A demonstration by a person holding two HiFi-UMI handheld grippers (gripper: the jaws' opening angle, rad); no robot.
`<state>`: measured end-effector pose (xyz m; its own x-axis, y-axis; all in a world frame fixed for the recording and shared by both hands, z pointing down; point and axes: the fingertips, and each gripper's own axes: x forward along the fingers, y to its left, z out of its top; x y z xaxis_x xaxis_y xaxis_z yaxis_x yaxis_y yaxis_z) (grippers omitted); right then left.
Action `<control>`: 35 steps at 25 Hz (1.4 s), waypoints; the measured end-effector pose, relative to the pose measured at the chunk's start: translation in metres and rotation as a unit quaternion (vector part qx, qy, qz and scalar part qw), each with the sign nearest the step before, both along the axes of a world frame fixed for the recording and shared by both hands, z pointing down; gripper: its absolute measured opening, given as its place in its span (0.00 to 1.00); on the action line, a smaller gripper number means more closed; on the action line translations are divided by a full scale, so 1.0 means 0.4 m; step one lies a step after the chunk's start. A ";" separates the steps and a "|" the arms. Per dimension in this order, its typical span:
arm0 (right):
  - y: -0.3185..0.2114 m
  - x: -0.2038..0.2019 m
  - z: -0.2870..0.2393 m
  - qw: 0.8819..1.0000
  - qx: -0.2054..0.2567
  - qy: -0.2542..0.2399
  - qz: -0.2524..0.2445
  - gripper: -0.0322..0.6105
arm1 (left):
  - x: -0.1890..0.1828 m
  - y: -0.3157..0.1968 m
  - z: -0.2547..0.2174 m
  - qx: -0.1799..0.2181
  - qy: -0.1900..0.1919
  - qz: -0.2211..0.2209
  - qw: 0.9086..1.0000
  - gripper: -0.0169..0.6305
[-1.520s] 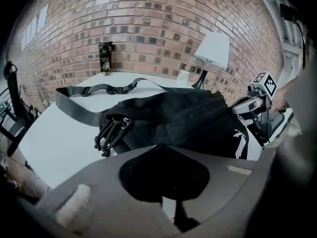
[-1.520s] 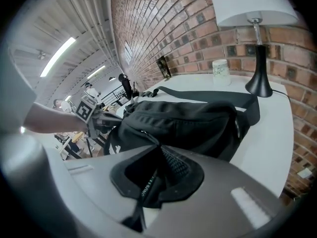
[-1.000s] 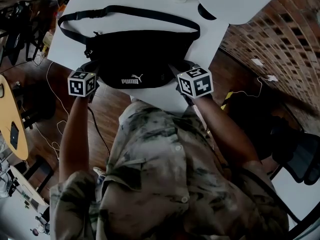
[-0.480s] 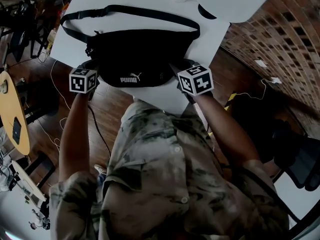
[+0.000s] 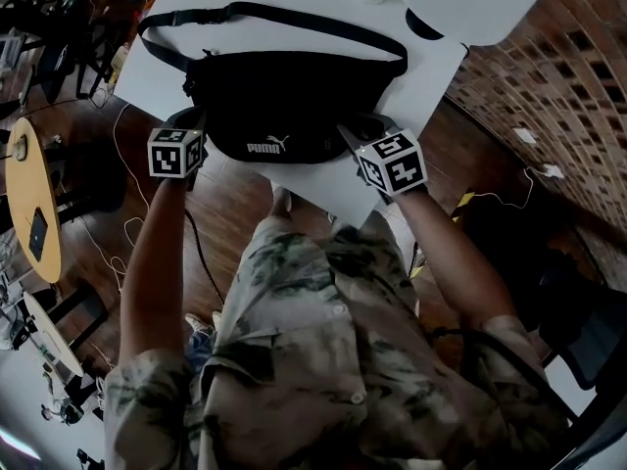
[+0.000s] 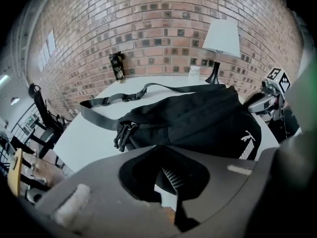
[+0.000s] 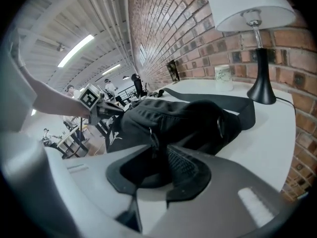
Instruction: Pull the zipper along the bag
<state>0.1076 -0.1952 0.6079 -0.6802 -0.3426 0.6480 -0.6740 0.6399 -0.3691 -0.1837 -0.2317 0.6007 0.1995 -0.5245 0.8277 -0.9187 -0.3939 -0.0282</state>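
The zipper pull [image 7: 151,135], at the right end of the soft, slack bag [image 5: 294,106] on the table [image 5: 421,67], is pinched in the right tongs [image 7: 153,160]; the left tongs [image 6: 166,177] stand slightly apart and empty by the left end, where the fabric likely needs bracing

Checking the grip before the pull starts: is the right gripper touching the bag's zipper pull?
Touching. The right gripper view shows the zipper pull hanging off the bag and running down between the right gripper's tongs, against their pads.
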 end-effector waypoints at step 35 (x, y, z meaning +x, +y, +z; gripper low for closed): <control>1.104 -0.077 -0.593 0.968 0.244 0.050 0.036 0.20 | 0.198 1.185 -0.618 0.202 0.295 0.164 0.920 0.03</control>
